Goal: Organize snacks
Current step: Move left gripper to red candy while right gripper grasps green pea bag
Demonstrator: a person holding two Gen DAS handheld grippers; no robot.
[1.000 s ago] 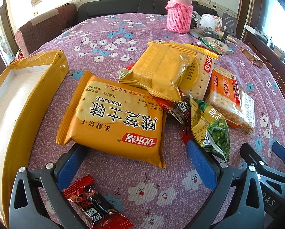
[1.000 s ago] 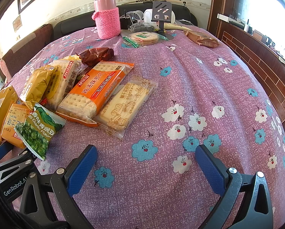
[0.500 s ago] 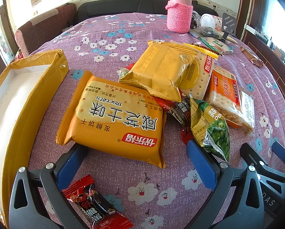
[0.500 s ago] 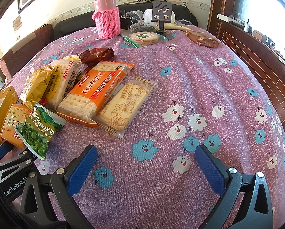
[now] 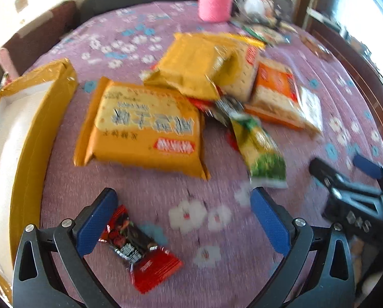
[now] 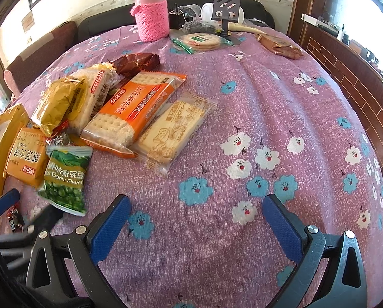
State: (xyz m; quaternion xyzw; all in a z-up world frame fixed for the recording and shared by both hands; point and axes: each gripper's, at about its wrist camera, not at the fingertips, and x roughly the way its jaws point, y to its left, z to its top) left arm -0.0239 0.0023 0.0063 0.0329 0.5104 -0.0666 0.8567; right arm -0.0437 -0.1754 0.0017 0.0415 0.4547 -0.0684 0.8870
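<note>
In the left wrist view, the left tool (image 5: 183, 218) is held released over the floral counter (image 5: 217, 256), nothing between its blue pads. A red candy wrapper (image 5: 140, 249) lies against the left pad; the orange biscuit pack (image 5: 145, 125) lies beyond, beside the yellow box (image 5: 29, 133).

In the right wrist view, the right tool (image 6: 196, 220) is seen released, empty, well right of the green pea bag (image 6: 65, 179).

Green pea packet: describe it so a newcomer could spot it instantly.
On the purple floral tablecloth, find the pile of snack packs at the left. The green pea packet lies at the pile's near edge, beside the big orange biscuit bag. It is the only green pack, printed with peas and "Garlic Flavor".
</note>
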